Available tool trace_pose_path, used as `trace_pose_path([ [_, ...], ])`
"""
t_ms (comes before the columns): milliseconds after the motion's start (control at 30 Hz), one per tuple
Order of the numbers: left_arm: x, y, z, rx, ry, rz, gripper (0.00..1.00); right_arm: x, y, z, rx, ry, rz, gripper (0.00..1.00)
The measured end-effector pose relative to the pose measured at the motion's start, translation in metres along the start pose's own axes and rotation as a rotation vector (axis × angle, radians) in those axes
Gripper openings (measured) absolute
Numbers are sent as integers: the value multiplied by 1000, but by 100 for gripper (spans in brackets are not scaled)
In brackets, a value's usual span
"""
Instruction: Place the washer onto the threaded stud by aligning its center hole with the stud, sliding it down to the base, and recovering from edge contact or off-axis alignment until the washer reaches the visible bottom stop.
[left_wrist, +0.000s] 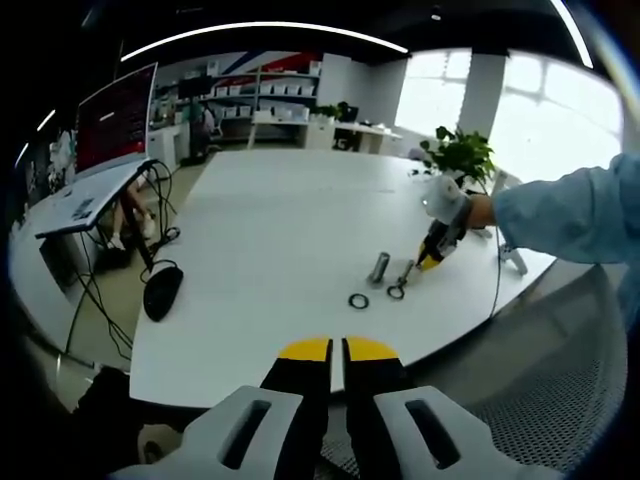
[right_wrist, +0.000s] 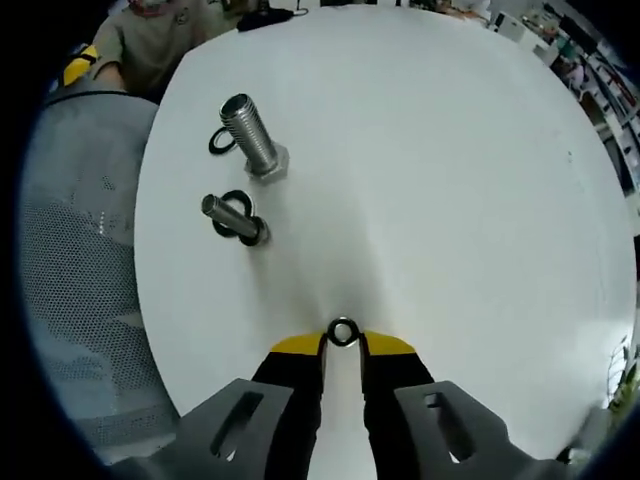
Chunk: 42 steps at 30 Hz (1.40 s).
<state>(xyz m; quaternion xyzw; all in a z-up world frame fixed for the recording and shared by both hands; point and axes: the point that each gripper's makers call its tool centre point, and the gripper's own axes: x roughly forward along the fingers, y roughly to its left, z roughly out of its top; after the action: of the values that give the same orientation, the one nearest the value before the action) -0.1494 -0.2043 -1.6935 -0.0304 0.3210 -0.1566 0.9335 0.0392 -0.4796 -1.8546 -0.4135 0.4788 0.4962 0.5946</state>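
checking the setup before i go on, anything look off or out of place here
Nothing damaged or spilled. The right hand-held gripper pinches a small washer at its tips, away from both studs. The smaller stud already has a washer at its base. Another washer lies loose beside the big stud, not threaded on it.

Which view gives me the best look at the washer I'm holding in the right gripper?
The right gripper view: the washer sits close up, pinched at the right gripper's fingers, hole visible. In the left gripper view that gripper is far off, too small to make the washer out.
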Motion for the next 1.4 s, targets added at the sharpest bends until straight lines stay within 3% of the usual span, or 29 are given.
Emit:
trace_pose_path([
  [133, 0, 0, 0, 1, 0, 0, 1, 1, 1, 2, -101, -3, -22, 16],
  [467, 0, 0, 0, 1, 1, 0, 1, 0, 3, 6, -248, 6, -51, 17],
  [967, 0, 0, 0, 1, 2, 0, 1, 2, 4, 7, -356, 29, -22, 16],
  [1033, 0, 0, 0, 2, 2, 1, 1, 3, 12, 3, -380, 61, 28, 12],
  [1067, 0, 0, 0, 1, 2, 1, 1, 3, 8, 6, -386, 59, -8, 12],
  [1167, 0, 0, 0, 0, -1, 2, 1, 4, 7, 6, -417, 82, -15, 11],
  [1267, 0, 0, 0, 1, -1, 1, 1, 4, 5, 7, -395, 92, -4, 11],
  [1400, 1, 0, 0, 2, 4, -1, 1, 3, 8, 9, -268, 91, 0, 12],
])
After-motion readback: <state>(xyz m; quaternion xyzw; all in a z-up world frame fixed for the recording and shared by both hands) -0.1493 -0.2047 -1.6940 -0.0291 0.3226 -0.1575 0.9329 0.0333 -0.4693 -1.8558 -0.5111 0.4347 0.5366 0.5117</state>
